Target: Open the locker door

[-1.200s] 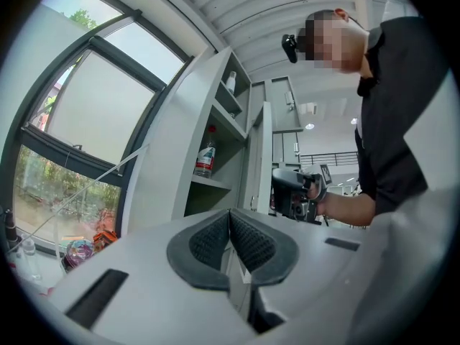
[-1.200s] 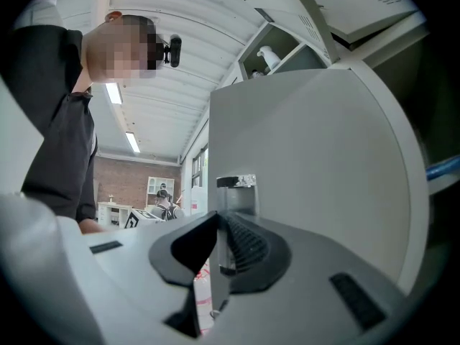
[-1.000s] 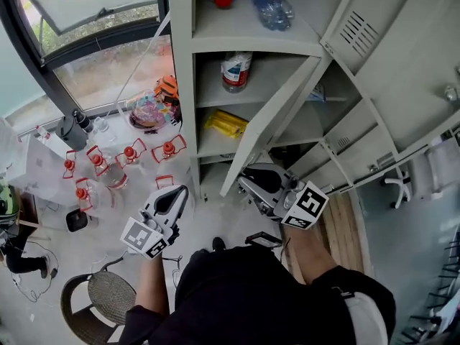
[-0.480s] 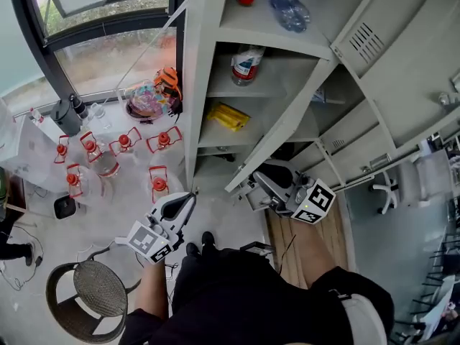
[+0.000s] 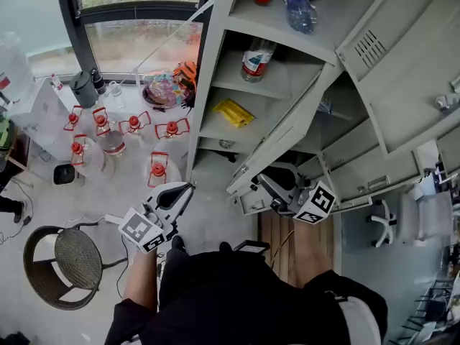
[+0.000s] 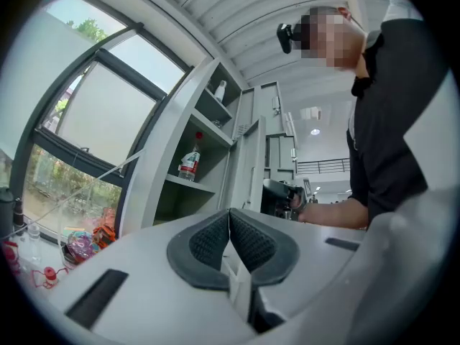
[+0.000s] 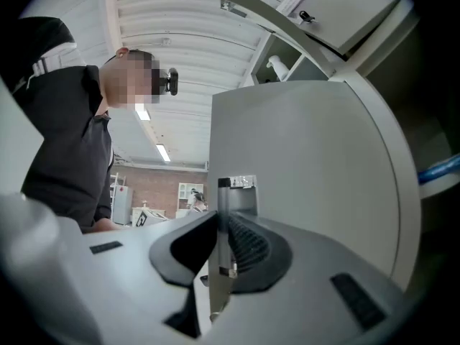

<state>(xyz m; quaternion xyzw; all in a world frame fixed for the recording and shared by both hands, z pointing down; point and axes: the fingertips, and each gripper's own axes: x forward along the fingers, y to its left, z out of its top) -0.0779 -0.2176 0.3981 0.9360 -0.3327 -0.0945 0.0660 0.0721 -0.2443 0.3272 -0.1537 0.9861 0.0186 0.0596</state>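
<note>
The grey locker door stands swung outward from the open cabinet. My right gripper is at the door's lower free edge. In the right gripper view the right gripper is shut on a thin metal edge of the door, just under a shiny latch piece. My left gripper hangs left of the cabinet, away from the door. Its pads meet with nothing between them. A red-labelled bottle and a yellow packet lie on shelves behind the door.
Several red-capped glass jars stand on the floor by the window. A wicker chair is at the lower left. More grey locker doors hang open on the right. A clear water bottle lies on the top shelf.
The person has moved back and right, so more floor shows. The right gripper has stayed on the door's edge and the door has come slightly further out. The left gripper has hardly moved.
</note>
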